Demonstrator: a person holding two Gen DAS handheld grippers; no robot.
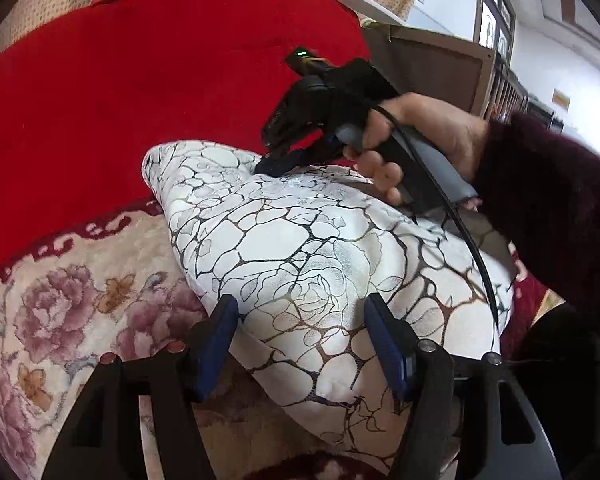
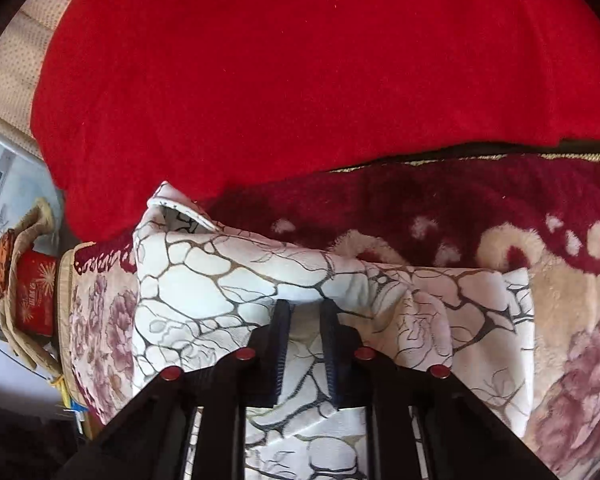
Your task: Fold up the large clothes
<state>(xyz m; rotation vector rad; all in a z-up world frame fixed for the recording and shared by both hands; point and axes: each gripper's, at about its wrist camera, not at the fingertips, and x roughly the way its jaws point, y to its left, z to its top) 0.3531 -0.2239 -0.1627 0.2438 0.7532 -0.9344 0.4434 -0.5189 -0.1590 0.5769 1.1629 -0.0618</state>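
Observation:
The garment (image 1: pixel 300 240) is white cloth with a black and gold crackle pattern, lying bunched on a floral bed cover. My left gripper (image 1: pixel 302 320) stands open at its near end, blue pads (image 1: pixel 384 332) wide apart with the cloth between them. A hand in a dark maroon sleeve holds my right gripper (image 1: pixel 274 164), whose tips rest on the far edge of the cloth. In the right wrist view the right gripper (image 2: pixel 305 306) has its jaws narrow, pinching a raised fold of the garment (image 2: pixel 204 280). A collar-like opening (image 2: pixel 172 210) shows at the far left corner.
A bright red blanket (image 1: pixel 140 80) covers the bed beyond the garment. The plush floral cover (image 1: pixel 60 300) has a dark red border (image 2: pixel 460 200). Brown wooden furniture (image 1: pixel 432 68) stands at the back right. A basket with a red box (image 2: pixel 34 296) sits off the bed's left edge.

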